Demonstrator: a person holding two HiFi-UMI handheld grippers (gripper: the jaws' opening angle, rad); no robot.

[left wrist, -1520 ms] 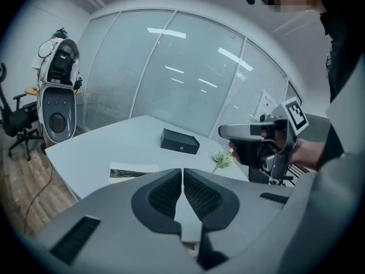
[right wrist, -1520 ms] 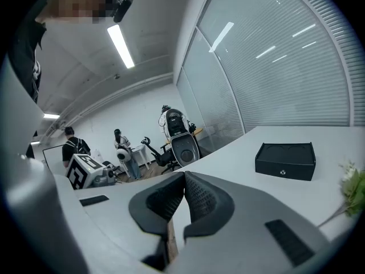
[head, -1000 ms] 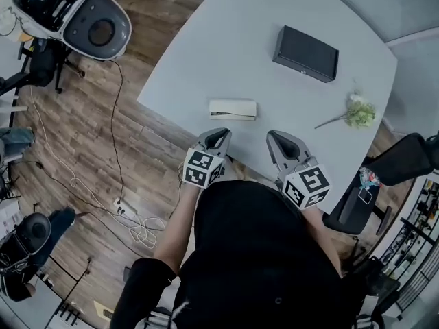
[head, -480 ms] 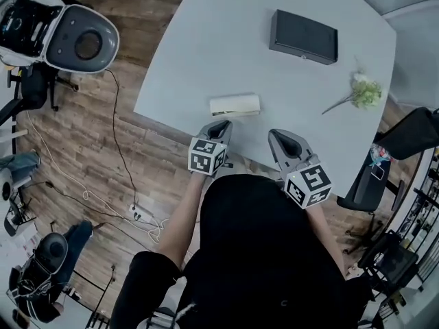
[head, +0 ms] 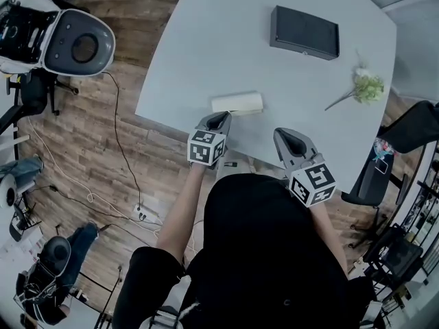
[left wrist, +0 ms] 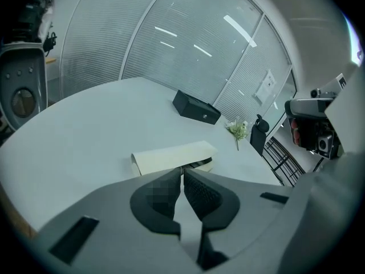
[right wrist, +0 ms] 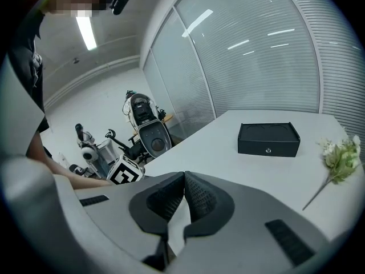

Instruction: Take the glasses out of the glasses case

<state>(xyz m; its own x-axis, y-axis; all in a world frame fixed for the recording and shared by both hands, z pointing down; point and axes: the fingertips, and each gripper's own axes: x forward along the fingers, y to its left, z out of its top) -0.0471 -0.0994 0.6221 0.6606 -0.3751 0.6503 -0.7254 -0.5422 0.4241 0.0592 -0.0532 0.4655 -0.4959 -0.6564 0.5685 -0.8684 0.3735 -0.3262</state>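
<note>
Clear tbl (head: 206,46) round case (head: 236,102) (box (head: 304,32) far)

Left hand-held gripper (head: 220,118) nearer glasses case (head: 237,103), perhaps touching

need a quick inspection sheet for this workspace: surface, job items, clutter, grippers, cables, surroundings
Surface: pale grey table, mostly bare.
Job's things: cream glasses case lying flat near the table's near edge; no glasses seen out on the table.
Clutter: black box at the far side; flower sprig toward the right edge.
Grippers: left hand-held gripper has its jaws together, holds nothing, tips just short of the case; right hand-held gripper has its jaws together, holds nothing, well apart from the case.
Cables: floor cables loose on the wood floor, left of the table; none on the table.
Surroundings: white machine at upper left; black chair at right.
</note>
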